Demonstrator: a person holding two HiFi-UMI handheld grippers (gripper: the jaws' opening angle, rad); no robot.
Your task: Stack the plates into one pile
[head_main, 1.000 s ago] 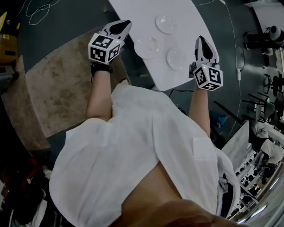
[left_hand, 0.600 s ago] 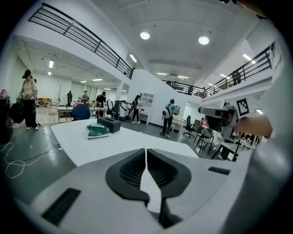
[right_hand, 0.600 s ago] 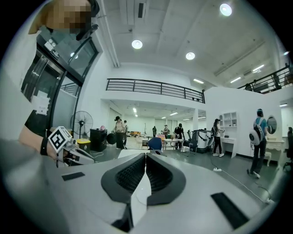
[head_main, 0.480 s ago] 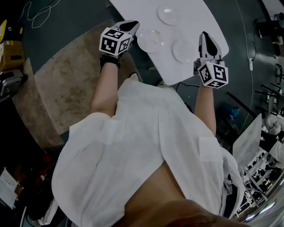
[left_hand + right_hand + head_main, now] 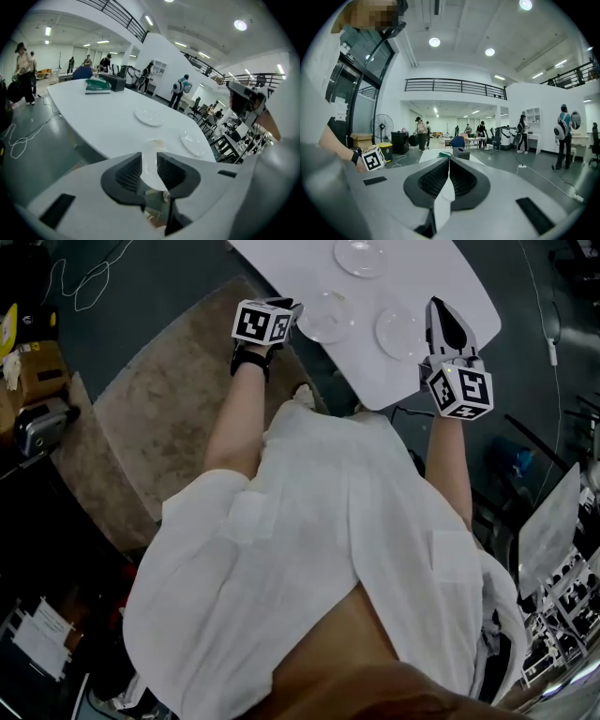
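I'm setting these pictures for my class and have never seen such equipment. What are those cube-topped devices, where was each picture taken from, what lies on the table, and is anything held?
No robot: a person holds a two-jaw gripper in each hand. The head view looks down from their head; each gripper view looks along one gripper's jaws. On the white table lie three separate plates: near plate, right plate, far plate. The left gripper has just been opening its jaws; the near plate shows through the gap, ungripped. The right gripper is shut and empty. The marker cubes are gripper parts.
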